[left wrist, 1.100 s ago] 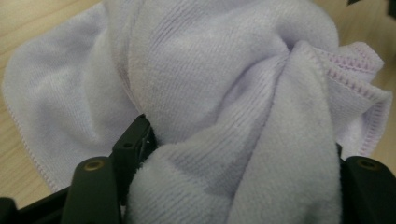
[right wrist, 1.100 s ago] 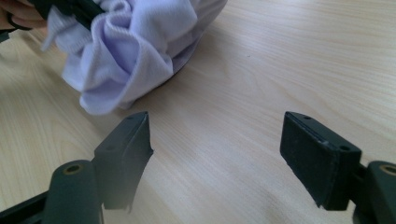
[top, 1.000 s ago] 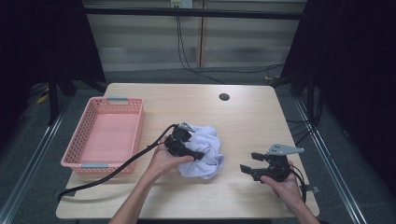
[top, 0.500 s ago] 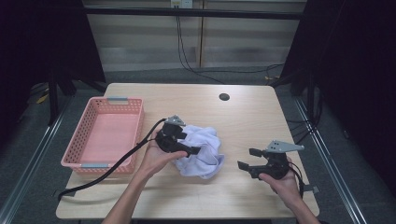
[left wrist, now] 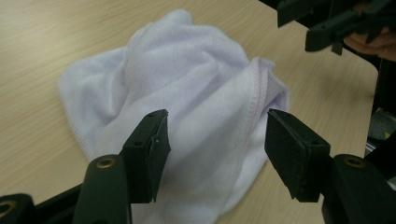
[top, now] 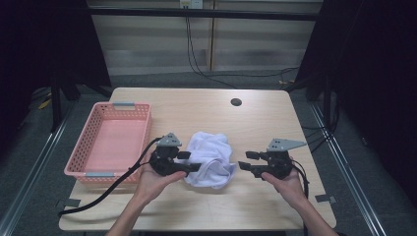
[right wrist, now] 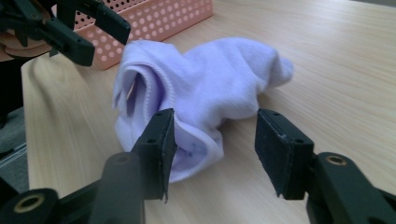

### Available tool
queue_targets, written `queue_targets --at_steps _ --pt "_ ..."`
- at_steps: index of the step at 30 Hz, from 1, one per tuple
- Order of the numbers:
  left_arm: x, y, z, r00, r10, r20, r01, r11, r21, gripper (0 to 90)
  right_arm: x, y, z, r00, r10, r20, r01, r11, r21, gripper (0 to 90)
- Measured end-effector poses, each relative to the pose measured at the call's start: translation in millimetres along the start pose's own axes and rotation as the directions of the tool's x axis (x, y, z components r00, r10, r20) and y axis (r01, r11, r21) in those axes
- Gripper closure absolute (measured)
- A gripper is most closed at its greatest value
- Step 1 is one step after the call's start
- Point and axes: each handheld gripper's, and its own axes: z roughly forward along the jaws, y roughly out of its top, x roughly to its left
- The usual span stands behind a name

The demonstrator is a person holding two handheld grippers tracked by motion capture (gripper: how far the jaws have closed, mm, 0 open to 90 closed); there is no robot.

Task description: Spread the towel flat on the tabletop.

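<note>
A crumpled white towel (top: pixel 212 158) lies on the wooden table (top: pixel 206 108) between my two grippers. My left gripper (top: pixel 191 162) sits just off the towel's left edge, pointing right at it. Its jaws have just been closing but stand apart with nothing gripped; in the left gripper view (left wrist: pixel 215 119) the towel (left wrist: pixel 196 79) lies beyond the pads. My right gripper (top: pixel 245 161) faces the towel's right edge. Its jaws have also been closing and hold nothing (right wrist: pixel 215 116); the towel (right wrist: pixel 210 79) lies just ahead of them.
An empty pink basket (top: pixel 108 142) stands at the table's left, close behind the left hand. A dark round hole (top: pixel 236 102) marks the far middle of the tabletop. The left gripper's black cable (top: pixel 98 196) trails off the front left edge.
The left gripper has drawn back leftwards off the towel, which now lies free. The right gripper has edged up and toward the towel. Both pairs of jaws stand narrower than before.
</note>
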Motion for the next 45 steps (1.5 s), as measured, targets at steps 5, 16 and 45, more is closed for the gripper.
queue_targets --at_steps 5,16,45 --pt "-3.7 -23.0 -13.1 0.9995 -0.020 -0.023 0.020 0.9998 0.002 44.2 6.3 15.0 21.2 0.9976 -0.041 -0.055 0.043 0.999 0.026 59.0" --pt "-21.1 -37.0 18.5 0.9961 0.013 0.087 -0.014 0.9999 0.003 60.3 11.8 17.3 53.9 0.9943 -0.083 -0.067 0.089 0.992 0.084 65.4" --pt "-15.8 -23.1 64.1 0.9880 0.123 0.094 -0.124 0.9922 0.005 88.9 -20.0 16.8 37.7 0.9939 0.091 -0.062 -0.091 0.996 -0.005 88.9"
